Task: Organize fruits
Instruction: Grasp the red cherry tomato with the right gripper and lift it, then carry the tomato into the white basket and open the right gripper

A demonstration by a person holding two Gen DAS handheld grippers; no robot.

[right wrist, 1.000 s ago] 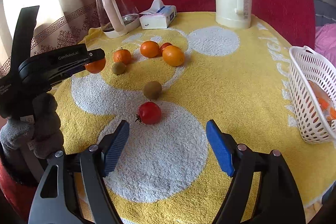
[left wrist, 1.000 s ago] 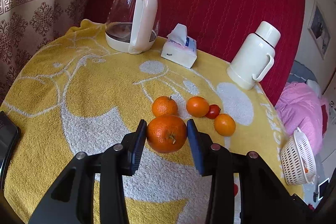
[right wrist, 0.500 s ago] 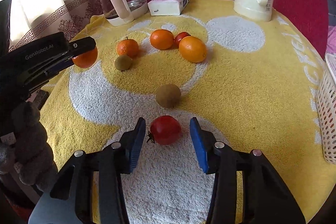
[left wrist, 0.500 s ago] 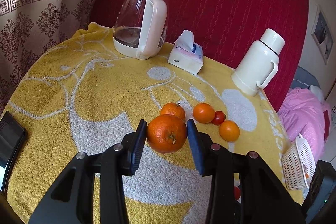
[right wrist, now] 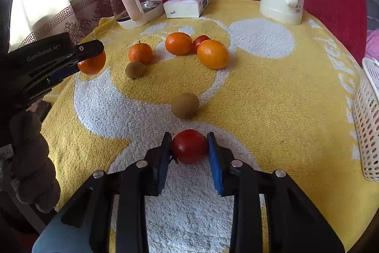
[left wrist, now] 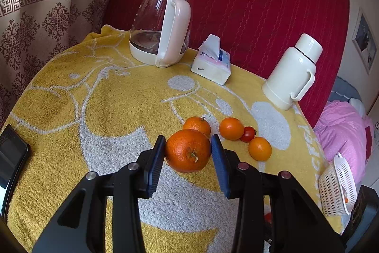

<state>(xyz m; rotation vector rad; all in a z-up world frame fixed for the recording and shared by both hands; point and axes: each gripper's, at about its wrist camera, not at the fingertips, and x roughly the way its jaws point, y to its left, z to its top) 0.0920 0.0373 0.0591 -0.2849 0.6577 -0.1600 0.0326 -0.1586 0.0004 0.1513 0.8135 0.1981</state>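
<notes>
Surface: yellow towel over table.
Left gripper: clamped on orange, held aloft.
Right gripper: clamped on tomato.

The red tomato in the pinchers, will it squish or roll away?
It might squish if squeezed hard: the tomato looks smooth and thin-skinned, and the right gripper has its pads pressed on both sides. It is round, so let go, it would probably roll, though the fluffy yellow towel should slow it.
</notes>
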